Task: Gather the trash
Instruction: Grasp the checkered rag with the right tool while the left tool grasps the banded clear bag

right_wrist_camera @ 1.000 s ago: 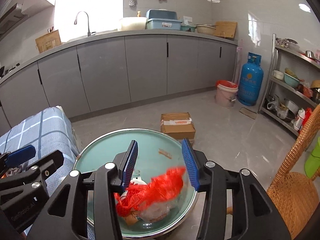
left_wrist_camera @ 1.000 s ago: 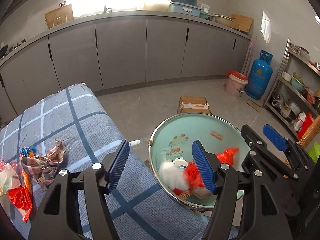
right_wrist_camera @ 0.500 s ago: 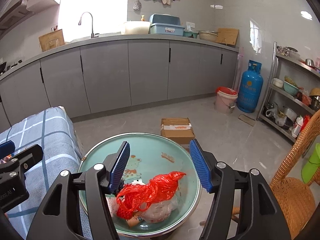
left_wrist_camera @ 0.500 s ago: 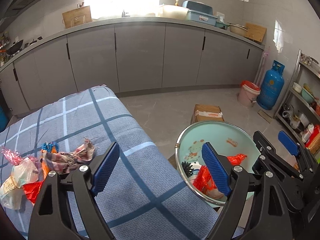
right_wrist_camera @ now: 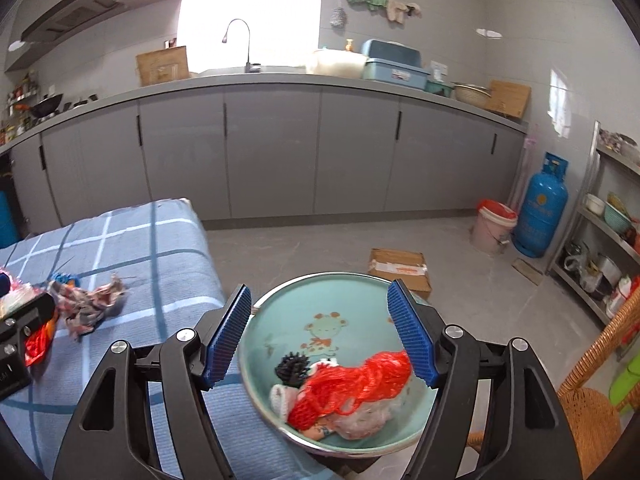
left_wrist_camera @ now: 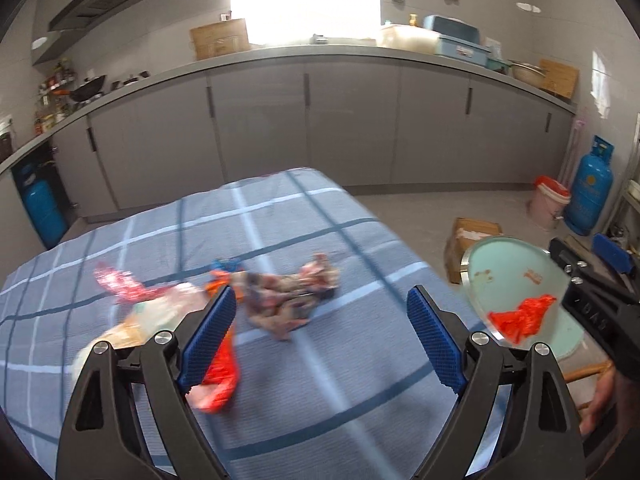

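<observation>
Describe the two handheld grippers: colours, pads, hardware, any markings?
Both match. The left gripper and right gripper have matte black angular finger arms with triangular cut-outs, silver round screw heads at the joints, and blue ribbed rectangular pads on the inner faces. The right gripper's black body, seen side-on from the left wrist camera, carries faint embossed lettering, too blurred to read. No cables or sleeves show.
</observation>
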